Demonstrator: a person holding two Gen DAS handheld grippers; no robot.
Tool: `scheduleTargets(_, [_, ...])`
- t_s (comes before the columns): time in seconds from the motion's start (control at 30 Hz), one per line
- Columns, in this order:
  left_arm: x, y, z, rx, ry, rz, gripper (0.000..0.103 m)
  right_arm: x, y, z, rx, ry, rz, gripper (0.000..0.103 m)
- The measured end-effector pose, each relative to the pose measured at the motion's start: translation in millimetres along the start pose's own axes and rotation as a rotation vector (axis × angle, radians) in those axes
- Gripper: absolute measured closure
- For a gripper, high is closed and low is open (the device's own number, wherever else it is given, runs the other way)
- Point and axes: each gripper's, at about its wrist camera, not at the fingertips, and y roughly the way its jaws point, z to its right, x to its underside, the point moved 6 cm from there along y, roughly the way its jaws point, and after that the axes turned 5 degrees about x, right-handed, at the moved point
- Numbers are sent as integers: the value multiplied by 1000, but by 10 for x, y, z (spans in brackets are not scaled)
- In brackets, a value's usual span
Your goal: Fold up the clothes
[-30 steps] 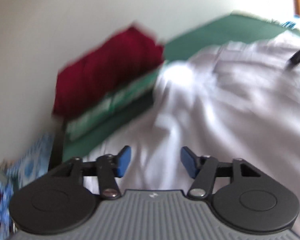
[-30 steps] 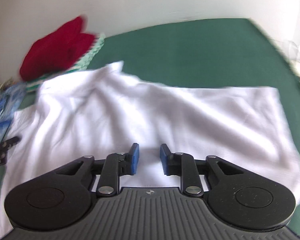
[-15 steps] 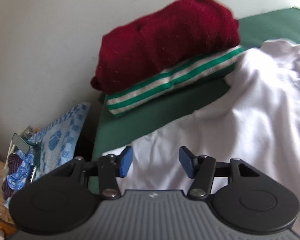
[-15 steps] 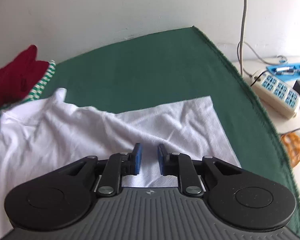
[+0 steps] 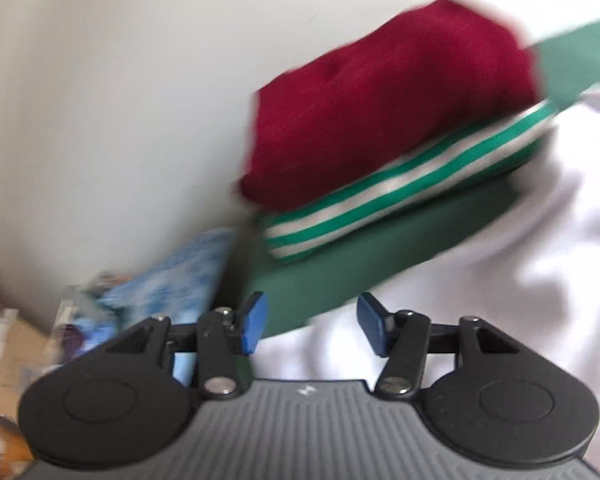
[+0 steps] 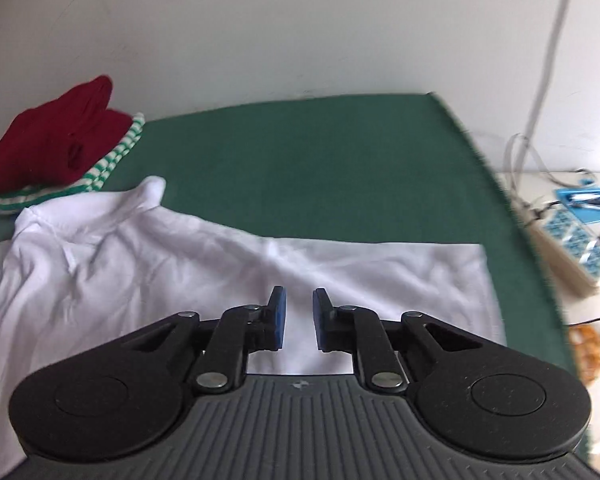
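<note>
A white shirt [image 6: 188, 264] lies spread and wrinkled on the green table [image 6: 300, 160], collar end toward the left. It also shows in the left wrist view [image 5: 532, 264]. My left gripper [image 5: 308, 320] is open and empty, low over the shirt's left edge near the table's edge. My right gripper [image 6: 298, 318] is open with a narrow gap and empty, just above the shirt's near hem.
A folded dark red garment [image 5: 380, 120] lies on a folded green-and-white striped one [image 5: 400, 200] at the table's back left corner by the wall. Blue patterned cloth [image 5: 168, 284] lies off the table's left edge. A power strip [image 6: 572, 248] and cables sit to the right.
The left gripper has turned left, from the shirt toward the folded stack, and moved closer to it. The right gripper has swung right and back a little, and its jaws opened slightly.
</note>
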Motion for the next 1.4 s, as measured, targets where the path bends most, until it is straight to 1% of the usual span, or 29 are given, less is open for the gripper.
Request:
scheduleTargets(0.07, [-20, 91, 158, 11, 17, -14, 43, -54, 153, -9, 52, -15, 12, 90])
scheduleTargets(0.1, [-25, 160, 194, -20, 37, -8, 43, -88, 215, 53, 96, -24, 25, 93])
scheduleTargets(0.13, [-30, 228, 229, -52, 57, -3, 42, -122, 275, 116, 141, -33, 38, 85])
scheduleTargets(0.17, [-35, 295, 265, -83, 77, 2, 41, -156, 334, 178, 185, -43, 51, 83])
scheduleTargets(0.23, [-66, 415, 224, -139, 103, -13, 41, -207, 379, 341, 299, -38, 51, 57])
scheduleTargets(0.27, [-86, 471, 183, -165, 113, -26, 41, -209, 347, 412, 315, -13, 36, 58])
scheduleTargets(0.3, [-105, 527, 142, -192, 124, -39, 41, -193, 269, 442, 280, 21, 28, 64])
scheduleTargets(0.37, [-112, 436, 44, -194, 113, -25, 44, -68, -29, 337, 95, 65, 37, 65])
scheduleTargets(0.47, [6, -54, -31, -96, 41, 25, 40, 329, -415, 54, -103, 20, -39, 65])
scheduleTargets(0.53, [192, -409, 14, 4, -8, 30, 33, 644, -581, -61, -177, -19, -102, 65])
scheduleTargets(0.57, [295, -539, 37, 24, -16, 23, 33, 781, -646, -80, -183, -40, -117, 66])
scheduleTargets(0.6, [389, -611, 42, 3, -6, 11, 33, 871, -712, -57, -160, -62, -103, 71])
scheduleTargets(0.7, [671, -832, 55, -58, 24, -23, 36, 998, -833, 167, -48, -85, -69, 74])
scheduleTargets(0.77, [859, -981, 64, -99, 45, -47, 35, 1041, -933, 263, -9, -91, -55, 68])
scheduleTargets(0.8, [952, -1056, 69, -120, 55, -58, 35, 1055, -1030, 273, 4, -102, -28, 74])
scheduleTargets(0.87, [1138, -1206, 78, -161, 75, -82, 35, 1091, -1321, 181, -24, -139, 79, 77])
scheduleTargets(0.9, [1220, -1315, 57, -193, 89, -89, 36, 1119, -1497, 121, -58, -141, 149, 69])
scheduleTargets(0.93, [1285, -1469, 14, -217, 98, -91, 36, 1177, -1646, 61, -90, -126, 195, 44])
scheduleTargets(0.97, [1348, -1628, -21, -217, 95, -93, 34, 1274, -1733, -1, -129, -100, 190, 25])
scheduleTargets(1.0, [1405, -1798, -37, -204, 84, -91, 32, 1379, -1789, -67, -177, -81, 159, 3])
scheduleTargets(1.07, [1521, -2161, 53, -126, 54, -68, 30, 1544, -1883, -214, -242, -68, 118, 19])
scheduleTargets(1.1, [1581, -2329, 147, -74, 48, -55, 29, 1618, -1915, -289, -244, -80, 104, 29])
scheduleTargets(1.13, [1649, -2459, 253, -16, 40, -47, 30, 1689, -1937, -362, -220, -107, 94, 33])
scheduleTargets(1.17, [1732, -2542, 363, 43, 32, -49, 44, 1761, -1958, -435, -195, -134, 84, 33])
scheduleTargets(1.2, [1817, -2593, 471, 104, 27, -56, 58, 1844, -1974, -501, -193, -159, 62, 45])
scheduleTargets(1.23, [1901, -2646, 578, 164, 21, -63, 78, 1944, -1990, -551, -222, -171, 29, 71])
scheduleTargets(1.27, [1988, -2700, 677, 214, 14, -68, 78, 2044, -2005, -591, -248, -170, -5, 79])
scheduleTargets(1.3, [2081, -2764, 755, 237, 5, -71, 78, 2139, -2006, -617, -248, -169, -41, 81])
scheduleTargets(1.4, [2297, -2897, 749, 213, -17, -47, 79, 2378, -2045, -514, -171, -129, -91, 80])
